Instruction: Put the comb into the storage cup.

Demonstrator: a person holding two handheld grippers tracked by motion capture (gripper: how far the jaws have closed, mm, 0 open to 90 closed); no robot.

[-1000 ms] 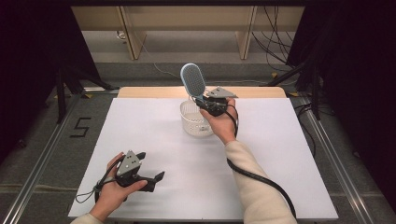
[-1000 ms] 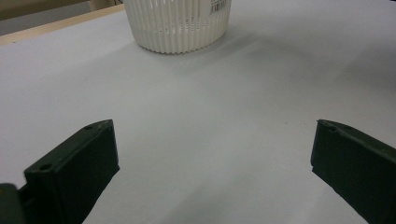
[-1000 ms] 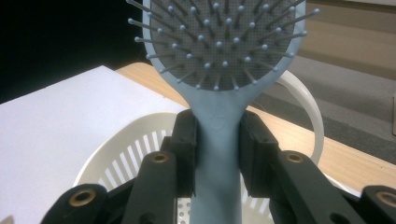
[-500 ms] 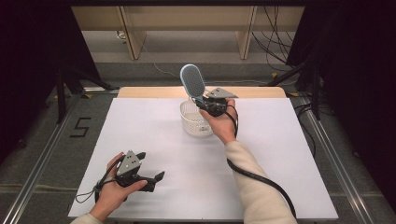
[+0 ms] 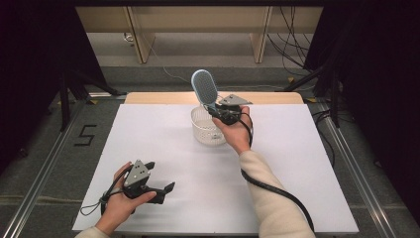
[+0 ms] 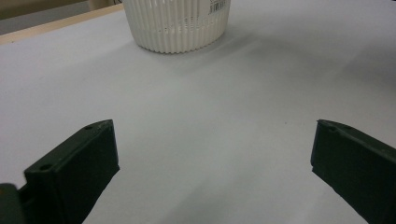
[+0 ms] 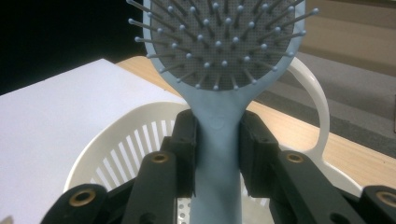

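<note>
Right hand-held gripper point(image 5: 214, 110) clamps hairbrush point(image 5: 204, 88) above basket point(image 5: 204, 130).

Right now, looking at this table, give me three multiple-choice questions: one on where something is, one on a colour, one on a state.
1. Where is the white slotted plastic basket?
A. On the white table toward its far edge
B. On the floor
C. In the left hand-held gripper

2. What colour is the oval paddle hairbrush?
A. Red
B. Light blue
C. Green

3. How does the left hand-held gripper stand?
A. Shut on the basket
B. Shut on the brush
C. Open, nothing between its jaws

Answers:
1 A, the high view shows it on the white table near the far edge.
2 B, head and handle are light blue.
3 C, its jaws stand wide over bare table, while the right hand-held gripper clamps the brush handle above the basket.
</note>
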